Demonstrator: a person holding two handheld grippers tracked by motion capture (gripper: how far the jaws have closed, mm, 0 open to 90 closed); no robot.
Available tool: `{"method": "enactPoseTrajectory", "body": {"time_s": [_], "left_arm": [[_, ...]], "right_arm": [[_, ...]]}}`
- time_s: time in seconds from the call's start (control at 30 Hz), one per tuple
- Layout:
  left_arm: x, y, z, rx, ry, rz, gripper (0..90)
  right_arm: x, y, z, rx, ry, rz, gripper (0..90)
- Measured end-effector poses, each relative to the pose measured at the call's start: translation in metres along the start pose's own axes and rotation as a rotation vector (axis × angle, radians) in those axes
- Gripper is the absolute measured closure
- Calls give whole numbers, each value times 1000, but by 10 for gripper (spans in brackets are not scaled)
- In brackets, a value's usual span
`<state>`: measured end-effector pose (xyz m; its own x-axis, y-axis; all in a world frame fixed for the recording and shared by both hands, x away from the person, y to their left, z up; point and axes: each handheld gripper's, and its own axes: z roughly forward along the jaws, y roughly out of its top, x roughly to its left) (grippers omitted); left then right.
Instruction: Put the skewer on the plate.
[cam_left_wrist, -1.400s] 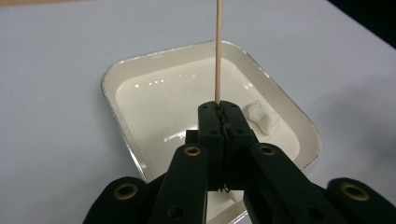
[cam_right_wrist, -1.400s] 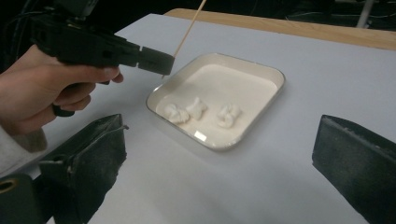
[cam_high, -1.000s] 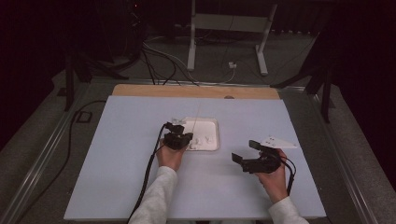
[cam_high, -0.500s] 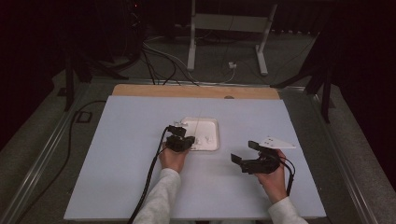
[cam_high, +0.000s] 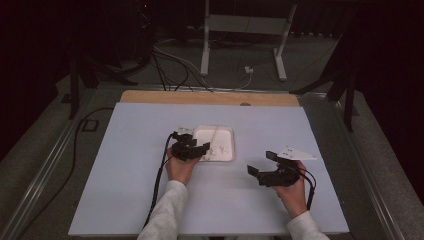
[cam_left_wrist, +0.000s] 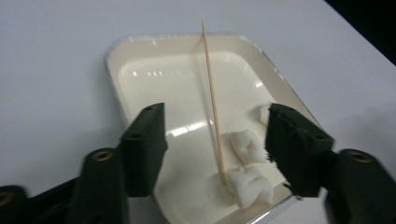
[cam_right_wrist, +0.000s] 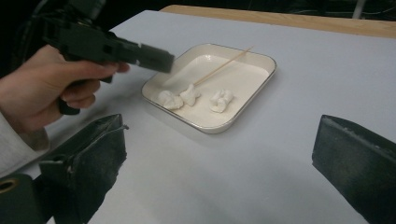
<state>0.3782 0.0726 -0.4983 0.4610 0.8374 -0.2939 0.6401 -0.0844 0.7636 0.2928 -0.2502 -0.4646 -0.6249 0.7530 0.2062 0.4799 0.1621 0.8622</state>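
Wooden skewer (cam_left_wrist: 212, 100) stands free btwn just-opened jaws of left hand-held gripper (cam_left_wrist: 215, 140), tip in marshmallow (cam_left_wrist: 247, 184)

High view: fixed above the near edge of the surface (cam_high: 125, 165), facing forward and down, far enough back to take in the whole top, the floor beyond, and the cream tray (cam_high: 226, 136) near the middle.

Left gripper view: riding on the left tool (cam_left_wrist: 215, 140), very close to the tray (cam_left_wrist: 116, 65), looking steeply down into it from its near side.

Right gripper view: riding on the right tool (cam_right_wrist: 219, 163), low, farther from the tray (cam_right_wrist: 261, 77), facing it obliquely.

Shared by all three: the tray.
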Motion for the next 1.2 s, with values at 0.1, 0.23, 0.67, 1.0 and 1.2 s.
{"method": "enactPoseTrajectory", "body": {"time_s": [0.1,0.23,0.67,1.0,1.2], "left_arm": [[1,2,-11,-36,-10,23,286],[1,5,-27,-76,-34,50,218],[5,4,-84,-173,-58,124,16],[24,-16,-127,-234,-46,186,7],[39,-31,-147,-263,13,215,5]], "right_arm": [[0,0,0,-1,-1,0,27],[-1,-1,-1,-3,-4,-1,26],[-1,-2,-2,-18,-17,-25,19],[-4,-4,-4,-47,-33,-29,0],[-7,-7,-8,-76,-50,-28,0]]}}
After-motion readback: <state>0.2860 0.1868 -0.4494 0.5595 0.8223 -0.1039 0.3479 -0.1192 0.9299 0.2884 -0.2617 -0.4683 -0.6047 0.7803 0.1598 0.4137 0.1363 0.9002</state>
